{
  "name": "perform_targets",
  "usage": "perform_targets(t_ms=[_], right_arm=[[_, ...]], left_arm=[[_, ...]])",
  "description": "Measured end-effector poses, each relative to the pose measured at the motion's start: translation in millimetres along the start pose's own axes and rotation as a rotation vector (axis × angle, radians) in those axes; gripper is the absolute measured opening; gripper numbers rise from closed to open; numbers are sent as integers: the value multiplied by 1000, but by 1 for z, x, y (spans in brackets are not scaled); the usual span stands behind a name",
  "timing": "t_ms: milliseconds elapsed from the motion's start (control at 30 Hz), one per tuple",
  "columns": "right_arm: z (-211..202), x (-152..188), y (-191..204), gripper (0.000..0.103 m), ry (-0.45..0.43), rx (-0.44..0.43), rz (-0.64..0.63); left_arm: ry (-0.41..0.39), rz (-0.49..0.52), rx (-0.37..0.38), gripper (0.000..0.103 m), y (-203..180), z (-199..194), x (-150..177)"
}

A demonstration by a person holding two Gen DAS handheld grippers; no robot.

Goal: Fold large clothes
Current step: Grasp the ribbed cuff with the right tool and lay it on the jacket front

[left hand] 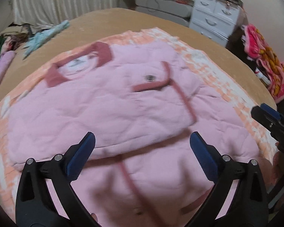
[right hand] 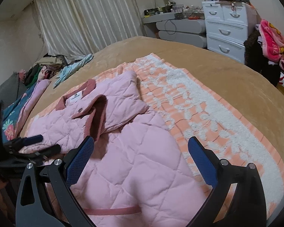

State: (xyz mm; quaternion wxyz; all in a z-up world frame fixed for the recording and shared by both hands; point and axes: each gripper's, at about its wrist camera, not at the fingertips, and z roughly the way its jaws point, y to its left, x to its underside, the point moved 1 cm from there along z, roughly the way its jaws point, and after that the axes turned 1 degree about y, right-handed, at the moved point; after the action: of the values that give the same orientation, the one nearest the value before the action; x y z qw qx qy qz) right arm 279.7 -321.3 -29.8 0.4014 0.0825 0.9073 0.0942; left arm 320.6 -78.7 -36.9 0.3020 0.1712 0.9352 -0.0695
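The pink quilted jacket (left hand: 96,104) lies flat on the orange-and-white blanket (right hand: 198,113), which is spread over the tan bed (right hand: 179,53). Directly ahead of the left tool (left hand: 142,138) the jacket shows its dark pink collar (left hand: 79,62) at the far end, and 1 sleeve (right hand: 111,113) is already laid across the chest, its ribbed cuff (right hand: 96,119) resting just beyond the left finger of the right tool (right hand: 141,141). Judged from this, the fold is partly done: 1 sleeve is in, while the lower body panel nearest both tools remains spread full length and the lengthwise fold is not yet made. The left tool stands with its jaws wide apart and nothing between them, above the near half of the jacket; this view is blurred, so contact with the cloth cannot be confirmed. The right tool is likewise spread wide and empty, over the jacket's hem area. A dark pink trim strip (right hand: 111,211) runs below and between the right tool's fingers. To the right of the right tool the jacket's side edge lies on bare blanket, with open blanket and bed beyond it, giving ample room to sweep or lift that side. To the left of the left tool the jacket edge sits near the blanket edge. A clothes pile (right hand: 43,70) lies well apart at the far left, and white drawers (right hand: 225,32) stand past the far edge of the bed, clear of the working area.
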Motion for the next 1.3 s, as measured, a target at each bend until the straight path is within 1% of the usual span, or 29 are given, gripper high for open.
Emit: perform_targets(t_ms=[100, 133, 200, 300, 433, 533, 633, 667, 733, 767, 800, 833, 867, 967, 1067, 1167, 1233, 1300], right_arm=[[7, 0, 15, 99, 17, -10, -30], [10, -2, 20, 99, 25, -24, -34], [16, -4, 32, 99, 48, -78, -31], [33, -8, 48, 99, 104, -137, -8], [64, -13, 64, 99, 184, -211, 62], [87, -13, 71, 99, 240, -199, 106], [110, -8, 77, 98, 297, -177, 116], [117, -6, 79, 95, 309, -187, 118], [121, -4, 85, 48, 310, -234, 106], [119, -6, 91, 42, 290, -247, 74], [115, -9, 96, 27, 261, -255, 40], [106, -15, 105, 22, 215, -264, -14], [96, -22, 114, 21, 161, -259, -65], [78, -47, 130, 19, 55, -274, -166], [68, -75, 144, 19, -15, -239, -283], [78, -88, 145, 19, -31, -182, -347], [89, -88, 145, 19, -14, -146, -366], [103, -83, 140, 19, 20, -109, -365]], left_arm=[[-19, -50, -63, 94, 34, -10, 1], [-18, -73, -69, 94, 42, -11, 1], [-19, -142, -86, 94, 65, -15, 3], [-31, -221, -94, 94, 94, -19, 6], [-43, -270, -114, 94, 120, -24, 12], [-53, -276, -135, 94, 135, -27, 17], [-59, -294, -144, 94, 149, -30, 21], [-62, -300, -145, 94, 153, -30, 22], [-66, -311, -147, 94, 161, -30, 25], [-68, -322, -147, 94, 165, -30, 26], [-68, -331, -146, 94, 169, -30, 26], [-65, -350, -141, 94, 174, -29, 27], [-64, -363, -138, 94, 176, -28, 28], [-69, -388, -129, 94, 185, -25, 29], [-69, -400, -143, 94, 188, -21, 26], [-91, -416, -146, 94, 190, -19, 22], [-102, -415, -170, 94, 189, -15, 18], [-97, -408, -171, 94, 188, -10, 16]])
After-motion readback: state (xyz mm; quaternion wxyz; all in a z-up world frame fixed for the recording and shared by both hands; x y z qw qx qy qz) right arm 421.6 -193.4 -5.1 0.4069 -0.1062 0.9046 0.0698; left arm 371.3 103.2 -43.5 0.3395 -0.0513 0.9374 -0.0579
